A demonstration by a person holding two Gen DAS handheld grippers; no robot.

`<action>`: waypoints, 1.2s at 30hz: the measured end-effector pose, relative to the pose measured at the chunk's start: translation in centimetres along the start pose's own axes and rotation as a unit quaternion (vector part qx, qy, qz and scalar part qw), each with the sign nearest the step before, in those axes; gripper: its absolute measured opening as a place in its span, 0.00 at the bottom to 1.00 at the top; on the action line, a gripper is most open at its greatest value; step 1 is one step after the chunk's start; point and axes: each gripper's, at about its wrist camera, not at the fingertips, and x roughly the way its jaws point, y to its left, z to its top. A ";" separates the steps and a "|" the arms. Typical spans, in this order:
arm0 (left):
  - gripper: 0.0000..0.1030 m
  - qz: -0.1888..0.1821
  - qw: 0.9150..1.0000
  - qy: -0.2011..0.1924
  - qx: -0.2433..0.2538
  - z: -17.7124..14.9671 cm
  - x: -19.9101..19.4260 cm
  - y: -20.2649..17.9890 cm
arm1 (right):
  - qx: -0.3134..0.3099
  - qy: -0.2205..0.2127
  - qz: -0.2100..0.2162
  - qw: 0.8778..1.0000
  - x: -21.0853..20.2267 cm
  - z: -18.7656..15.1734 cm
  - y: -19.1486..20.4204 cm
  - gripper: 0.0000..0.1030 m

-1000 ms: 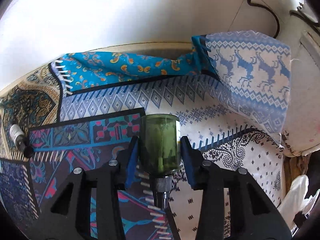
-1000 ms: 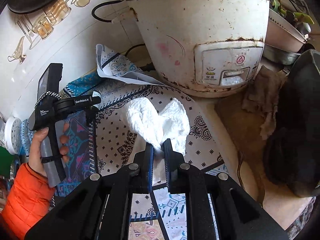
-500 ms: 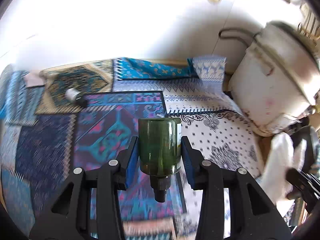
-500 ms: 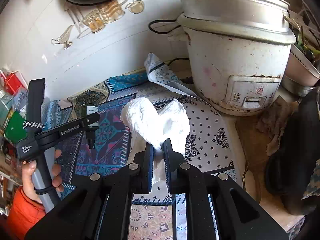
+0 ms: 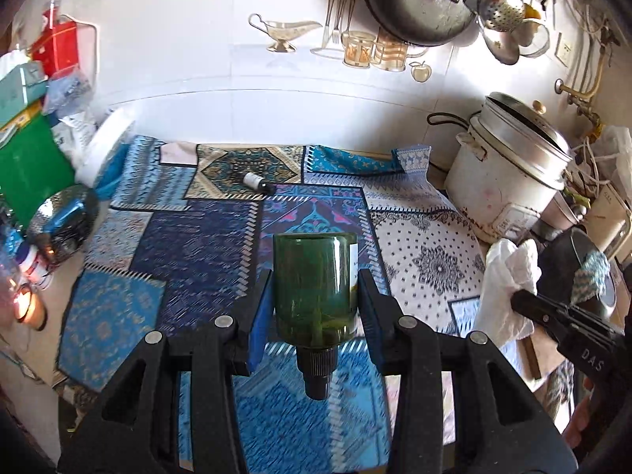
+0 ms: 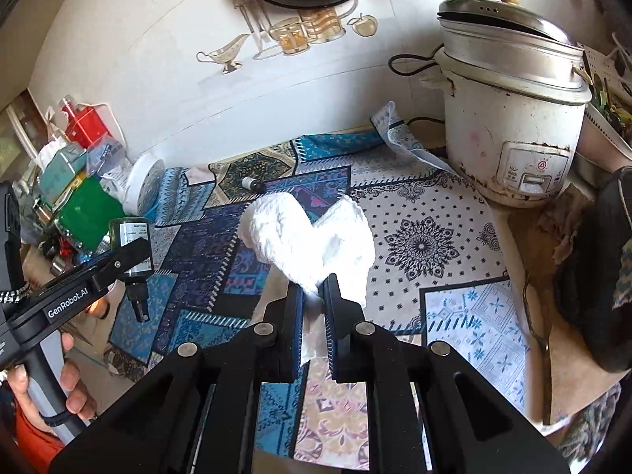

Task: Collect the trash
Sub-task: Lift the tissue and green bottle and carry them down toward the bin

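Note:
My left gripper (image 5: pixel 314 288) is shut on a small green glass bottle (image 5: pixel 314 286) with a black cap, held well above the patterned counter cloth (image 5: pixel 205 245). The bottle also shows in the right wrist view (image 6: pixel 132 245), at the left in the left gripper. My right gripper (image 6: pixel 314 296) is shut on a crumpled white paper towel (image 6: pixel 308 237), lifted above the cloth. The towel also shows in the left wrist view (image 5: pixel 509 276), at the right. A small white bottle with a black cap (image 5: pixel 258 181) lies on the cloth near the wall, also in the right wrist view (image 6: pixel 252 183).
A white rice cooker (image 6: pixel 509 118) stands at the back right. A green box (image 5: pixel 27 170), a red container (image 5: pixel 55 51) and a shiny bowl (image 5: pixel 63 221) crowd the left. A dark pan (image 5: pixel 418 0) and utensils hang on the wall. A brown rag (image 6: pixel 565 221) lies right.
Both grippers have risen and pulled back from the counter, carrying the green bottle and the paper towel. The view now takes in the whole cloth and the wall.

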 end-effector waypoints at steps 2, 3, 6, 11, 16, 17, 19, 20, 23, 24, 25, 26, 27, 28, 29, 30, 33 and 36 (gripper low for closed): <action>0.39 -0.005 1.000 -0.002 0.005 -1.6 -1.8 0.8 | -0.001 -0.004 -0.007 1.000 -0.9 -1.5 1.7 0.09; 0.39 -0.011 1.000 -0.002 0.006 -2.5 -2.7 1.3 | 0.001 -0.006 -0.010 1.000 -1.3 -2.3 2.5 0.09; 0.39 -0.021 1.000 0.002 0.016 -5.4 -4.8 2.6 | 0.004 -0.006 -0.018 1.000 -2.5 -5.0 5.1 0.09; 0.39 -0.032 0.999 0.019 0.025 -10.6 -8.2 5.0 | 0.002 0.000 -0.027 1.000 -3.6 -10.1 8.9 0.09; 0.39 -0.033 0.998 0.030 0.044 -15.8 -11.2 6.8 | 0.012 0.013 -0.035 0.999 -4.2 -15.0 11.5 0.09; 0.39 -0.034 0.998 0.035 0.045 -16.5 -11.5 7.1 | 0.016 0.019 -0.036 0.999 -4.3 -15.9 11.8 0.09; 0.39 -0.039 0.997 0.049 0.048 -18.3 -12.1 7.6 | 0.022 0.029 -0.039 0.999 -4.4 -17.5 12.3 0.09; 0.39 -0.040 0.996 0.056 0.052 -19.1 -12.2 7.8 | 0.024 0.034 -0.042 0.998 -4.4 -18.3 12.4 0.09; 0.39 -0.035 0.994 0.080 0.061 -21.7 -12.1 7.9 | 0.028 0.050 -0.046 0.997 -4.3 -20.3 12.6 0.09; 0.39 -0.035 0.994 0.089 0.060 -22.6 -11.8 7.9 | 0.028 0.055 -0.048 0.997 -4.1 -20.8 12.5 0.09; 0.39 -0.037 0.993 0.100 0.057 -23.5 -11.5 8.0 | 0.028 0.060 -0.051 0.997 -3.9 -21.4 12.4 0.09; 0.39 -0.039 0.992 0.108 0.055 -24.2 -11.3 8.0 | 0.029 0.066 -0.054 0.996 -3.6 -21.8 12.1 0.09; 0.39 -0.040 0.991 0.117 0.051 -25.0 -10.9 8.0 | 0.031 0.070 -0.055 0.995 -3.4 -22.5 12.1 0.09; 0.39 -0.040 0.990 0.127 0.049 -25.8 -10.4 7.9 | 0.034 0.077 -0.056 0.995 -3.1 -22.9 11.6 0.09; 0.39 -0.039 0.989 0.134 0.048 -26.5 -10.0 7.8 | 0.037 0.082 -0.056 0.994 -2.7 -23.4 11.3 0.09; 0.39 -0.037 0.988 0.142 0.048 -27.3 -9.5 7.6 | 0.039 0.088 -0.056 0.994 -2.3 -23.8 10.8 0.09; 0.39 -0.033 0.985 0.163 0.040 -29.3 -7.4 7.2 | 0.037 0.107 -0.063 0.992 -0.6 -25.0 9.2 0.09; 0.39 -0.028 0.983 0.182 0.020 -31.3 -4.6 7.1 | 0.036 0.122 -0.065 0.990 1.6 -26.2 7.5 0.09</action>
